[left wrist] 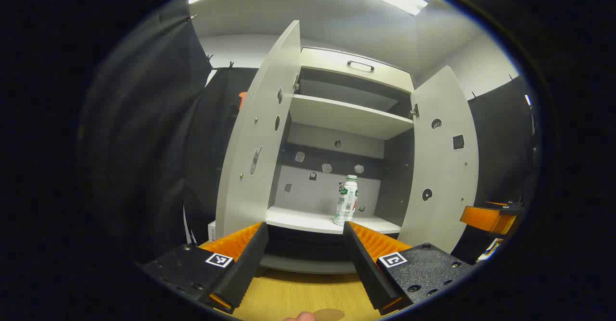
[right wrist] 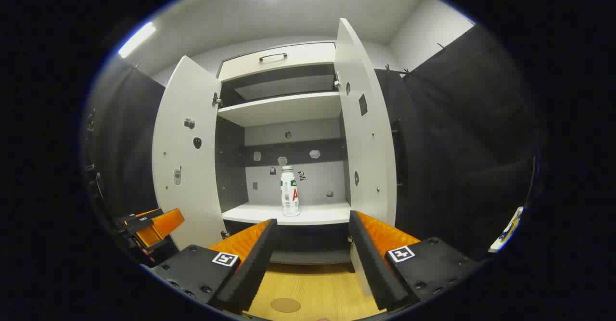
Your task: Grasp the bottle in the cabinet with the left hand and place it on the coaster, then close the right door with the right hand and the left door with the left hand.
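Left gripper (left wrist: pixel 304 263): nearest the lens, jaws apart, nothing between them, held over the wooden tabletop (left wrist: pixel 298 292). Right gripper (right wrist: pixel 310 263): jaws likewise apart and empty, above the same tabletop.
Coaster (right wrist: pixel 285 305): round, flat on the tabletop, in front of the cabinet (right wrist: pixel 284 119).
Bottle (left wrist: pixel 347 199): upright on the cabinet's lower shelf (left wrist: pixel 317 221), near its front edge, apart from both grippers.
Left door (right wrist: pixel 185 157) and right door (right wrist: pixel 365 128): both swung wide open.

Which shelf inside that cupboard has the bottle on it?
The lower white shelf: the white plastic bottle stands upright there. The upper white shelf is bare.
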A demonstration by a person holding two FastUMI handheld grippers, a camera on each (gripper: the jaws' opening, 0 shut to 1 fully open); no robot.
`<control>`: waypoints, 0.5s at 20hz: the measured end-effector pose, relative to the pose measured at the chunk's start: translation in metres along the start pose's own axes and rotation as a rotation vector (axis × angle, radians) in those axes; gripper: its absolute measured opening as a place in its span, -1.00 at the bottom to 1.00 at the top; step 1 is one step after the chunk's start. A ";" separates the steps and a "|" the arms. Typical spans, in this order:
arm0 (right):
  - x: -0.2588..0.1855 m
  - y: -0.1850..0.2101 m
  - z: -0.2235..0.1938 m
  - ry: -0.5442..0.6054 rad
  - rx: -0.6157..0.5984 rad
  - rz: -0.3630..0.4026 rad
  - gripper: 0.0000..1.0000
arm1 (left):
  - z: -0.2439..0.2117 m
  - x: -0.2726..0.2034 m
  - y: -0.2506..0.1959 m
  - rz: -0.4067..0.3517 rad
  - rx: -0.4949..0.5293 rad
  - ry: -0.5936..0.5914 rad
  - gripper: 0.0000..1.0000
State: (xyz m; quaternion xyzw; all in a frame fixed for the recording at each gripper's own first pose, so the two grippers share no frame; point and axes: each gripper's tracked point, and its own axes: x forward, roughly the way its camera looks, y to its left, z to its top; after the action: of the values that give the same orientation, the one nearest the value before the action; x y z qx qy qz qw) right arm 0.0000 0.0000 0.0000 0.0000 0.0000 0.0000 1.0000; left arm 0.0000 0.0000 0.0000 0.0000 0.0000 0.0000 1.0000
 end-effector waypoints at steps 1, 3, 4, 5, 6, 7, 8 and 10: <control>0.000 -0.001 -0.002 0.001 -0.005 -0.009 0.93 | -0.001 0.000 -0.002 -0.006 -0.003 0.003 0.89; 0.001 0.000 -0.004 0.005 -0.007 -0.014 0.93 | -0.004 0.001 -0.003 -0.016 0.000 0.013 0.89; 0.000 0.001 -0.004 0.004 -0.008 -0.014 0.93 | -0.005 0.001 -0.004 -0.021 0.002 0.018 0.89; 0.000 0.002 -0.004 0.002 -0.008 -0.017 0.93 | -0.006 0.001 -0.005 -0.028 0.000 0.020 0.89; 0.000 0.002 -0.004 0.000 -0.011 -0.019 0.93 | -0.006 0.001 -0.006 -0.034 -0.002 0.021 0.89; 0.000 0.002 -0.005 0.000 -0.012 -0.021 0.93 | -0.006 0.002 -0.006 -0.036 0.000 0.022 0.89; 0.000 0.003 -0.005 0.002 -0.013 -0.022 0.93 | -0.006 0.001 -0.005 -0.037 0.003 0.022 0.89; 0.001 0.004 -0.009 0.008 -0.013 -0.025 0.93 | -0.006 0.002 -0.005 -0.039 0.010 0.020 0.90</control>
State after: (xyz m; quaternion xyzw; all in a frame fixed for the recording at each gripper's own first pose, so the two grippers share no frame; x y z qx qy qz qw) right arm 0.0008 0.0039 -0.0086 -0.0063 0.0042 -0.0127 0.9999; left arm 0.0020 -0.0049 -0.0061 0.0052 0.0101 -0.0195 0.9997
